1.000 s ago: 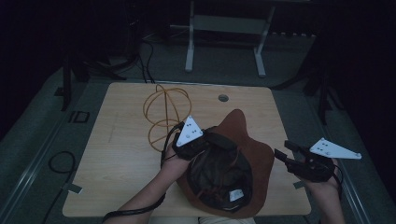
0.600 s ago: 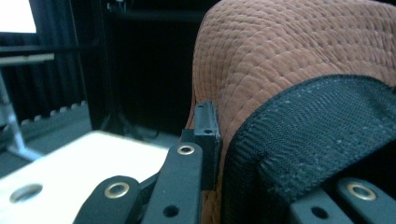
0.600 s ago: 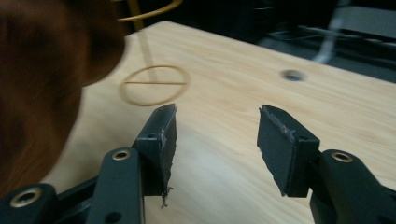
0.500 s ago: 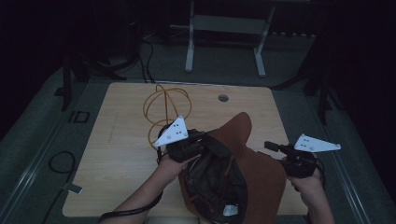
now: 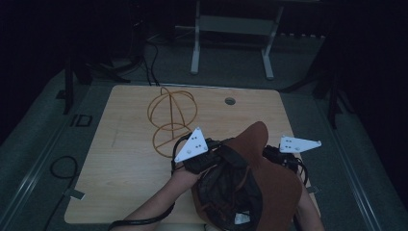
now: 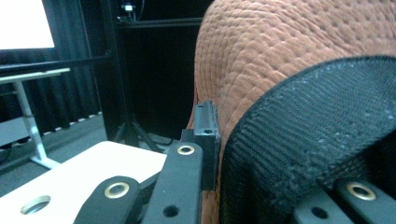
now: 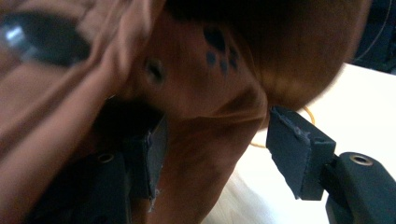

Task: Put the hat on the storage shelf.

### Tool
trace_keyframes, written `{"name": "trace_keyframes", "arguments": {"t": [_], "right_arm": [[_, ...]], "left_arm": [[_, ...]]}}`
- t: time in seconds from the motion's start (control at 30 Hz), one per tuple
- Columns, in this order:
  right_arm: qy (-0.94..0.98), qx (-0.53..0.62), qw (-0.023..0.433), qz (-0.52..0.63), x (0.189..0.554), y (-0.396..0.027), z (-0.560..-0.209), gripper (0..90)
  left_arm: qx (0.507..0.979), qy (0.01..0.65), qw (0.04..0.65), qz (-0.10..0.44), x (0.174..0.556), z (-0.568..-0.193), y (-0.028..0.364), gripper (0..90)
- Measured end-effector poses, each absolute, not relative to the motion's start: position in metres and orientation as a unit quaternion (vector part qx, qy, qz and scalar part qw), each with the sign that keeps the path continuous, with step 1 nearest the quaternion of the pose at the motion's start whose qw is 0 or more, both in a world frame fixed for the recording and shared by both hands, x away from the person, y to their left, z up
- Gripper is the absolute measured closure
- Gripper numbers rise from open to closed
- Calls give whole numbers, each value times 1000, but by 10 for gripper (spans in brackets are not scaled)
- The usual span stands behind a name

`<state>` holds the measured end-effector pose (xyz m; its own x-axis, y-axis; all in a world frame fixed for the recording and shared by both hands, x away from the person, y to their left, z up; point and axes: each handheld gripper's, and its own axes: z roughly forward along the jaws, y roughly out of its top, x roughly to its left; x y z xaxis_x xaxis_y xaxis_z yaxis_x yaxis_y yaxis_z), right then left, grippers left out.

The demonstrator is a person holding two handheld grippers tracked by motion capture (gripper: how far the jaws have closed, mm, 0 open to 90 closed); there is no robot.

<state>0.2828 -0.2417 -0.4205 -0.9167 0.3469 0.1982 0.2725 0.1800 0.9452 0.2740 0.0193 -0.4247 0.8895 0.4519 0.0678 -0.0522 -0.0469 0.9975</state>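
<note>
Table [image 5: 125, 159]: pale wood, with a grommet hole [image 5: 230, 101] near its far edge.

Hat [image 5: 269, 192]: brown, with a black mesh lining [image 5: 226, 192], held up over the table's near right part, lining toward the camera.

Wire frame [image 5: 171, 113]: orange loops, standing on the table beyond and left of the hat.

Left gripper [image 5: 211, 156]: at the hat's left rim, jaws clamped on the rim, mesh between them in the left gripper view.

Right gripper [image 7: 212, 149]: at the hat's right side, jaws apart, brown fabric lying between them.
</note>
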Motion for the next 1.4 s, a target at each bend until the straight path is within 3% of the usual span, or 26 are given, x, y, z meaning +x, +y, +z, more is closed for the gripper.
{"name": "trace_keyframes", "arguments": {"t": [0.17,0.43,0.47,0.53,0.77,0.97,1.4], "right_arm": [[765,188,24,616,283,-233,-417,415],[761,192,7,620,288,-230,-416,726],[762,197,7,618,288,-231,-416,819],[760,202,3,618,288,-232,-417,849],[759,205,7,618,282,-238,-413,873],[748,207,16,630,281,-246,-407,875],[718,253,60,645,290,-281,-394,874]], "left_arm": [[699,144,674,193,272,-427,15,855],[701,144,671,194,272,-423,14,849],[703,144,670,192,272,-423,14,847],[705,138,669,193,272,-422,14,842],[708,128,665,203,269,-415,13,778],[706,140,664,201,268,-409,20,641],[725,173,638,195,263,-433,51,630]]}}
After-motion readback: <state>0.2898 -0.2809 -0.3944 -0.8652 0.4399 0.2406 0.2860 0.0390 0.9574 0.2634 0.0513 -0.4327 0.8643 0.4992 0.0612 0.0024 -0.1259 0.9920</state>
